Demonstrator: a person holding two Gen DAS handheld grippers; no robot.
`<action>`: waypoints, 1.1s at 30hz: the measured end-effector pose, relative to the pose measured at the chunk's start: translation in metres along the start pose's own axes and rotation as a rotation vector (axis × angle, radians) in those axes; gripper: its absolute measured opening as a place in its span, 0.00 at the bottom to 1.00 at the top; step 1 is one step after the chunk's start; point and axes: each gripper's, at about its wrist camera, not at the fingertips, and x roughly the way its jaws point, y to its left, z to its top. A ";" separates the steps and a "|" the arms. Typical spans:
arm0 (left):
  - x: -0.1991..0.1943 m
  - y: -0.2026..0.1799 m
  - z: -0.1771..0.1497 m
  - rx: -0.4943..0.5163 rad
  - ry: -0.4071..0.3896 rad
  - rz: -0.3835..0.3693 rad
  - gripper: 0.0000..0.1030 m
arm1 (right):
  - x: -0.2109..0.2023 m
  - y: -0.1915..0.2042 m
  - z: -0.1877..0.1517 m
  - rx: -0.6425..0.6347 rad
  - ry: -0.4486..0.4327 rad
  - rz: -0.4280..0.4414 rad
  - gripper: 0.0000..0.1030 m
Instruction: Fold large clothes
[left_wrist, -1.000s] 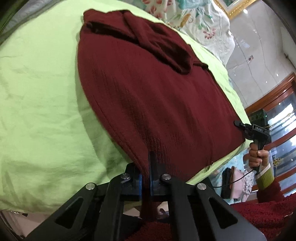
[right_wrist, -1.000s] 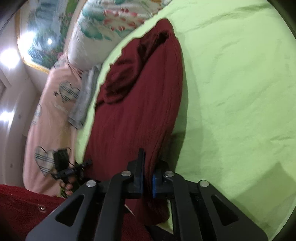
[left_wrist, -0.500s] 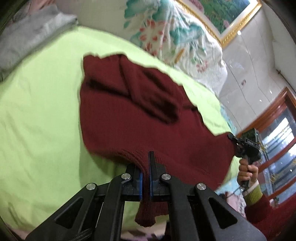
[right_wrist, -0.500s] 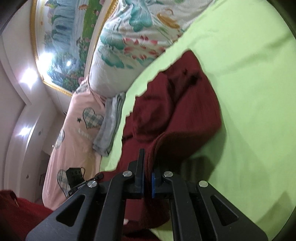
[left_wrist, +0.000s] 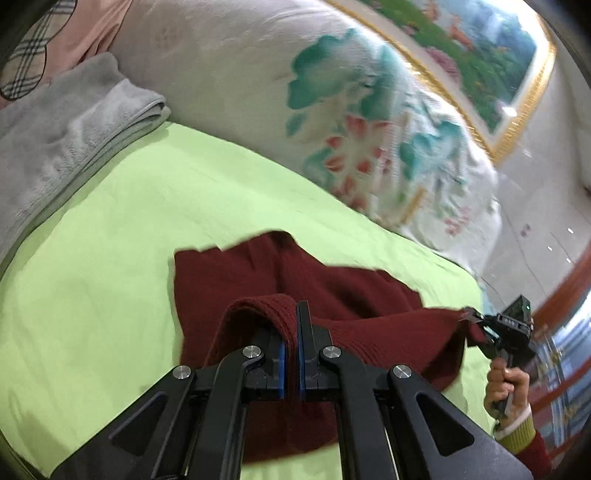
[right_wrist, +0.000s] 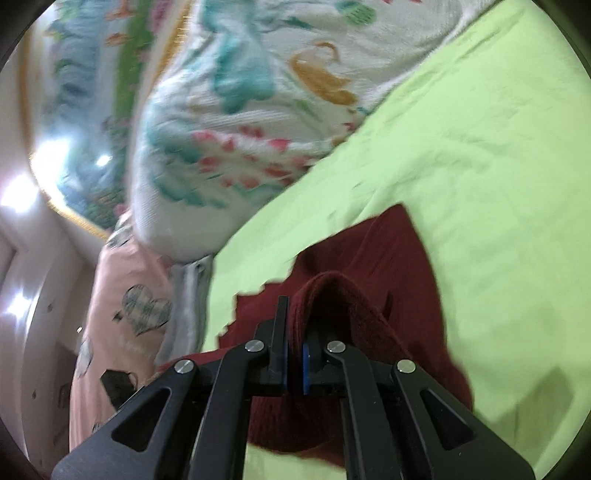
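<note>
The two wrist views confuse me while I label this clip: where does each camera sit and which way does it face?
Left wrist: rides the left gripper, facing the floral quilt; shows the person's right hand holding the right gripper.
Right wrist: rides the right gripper, facing the same quilt; no hand visible.
Shared: maroon sweater clamped by both, green sheet.

Counted on the bed

One maroon knit sweater (left_wrist: 369, 295), two grippers (left (left_wrist: 291, 354), right (right_wrist: 294, 354)), one green sheet (left_wrist: 110, 258), one floral quilt (left_wrist: 332, 122), one grey folded towel (left_wrist: 55, 129).
</note>
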 end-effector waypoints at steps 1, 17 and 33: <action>0.013 0.007 0.006 -0.013 0.005 0.012 0.03 | 0.014 -0.007 0.007 0.012 0.010 -0.020 0.05; 0.064 0.044 -0.019 -0.120 0.116 0.073 0.09 | 0.032 -0.041 0.007 0.013 0.031 -0.169 0.29; 0.122 -0.090 -0.068 0.212 0.337 -0.008 0.12 | 0.086 0.049 -0.080 -0.521 0.292 -0.290 0.32</action>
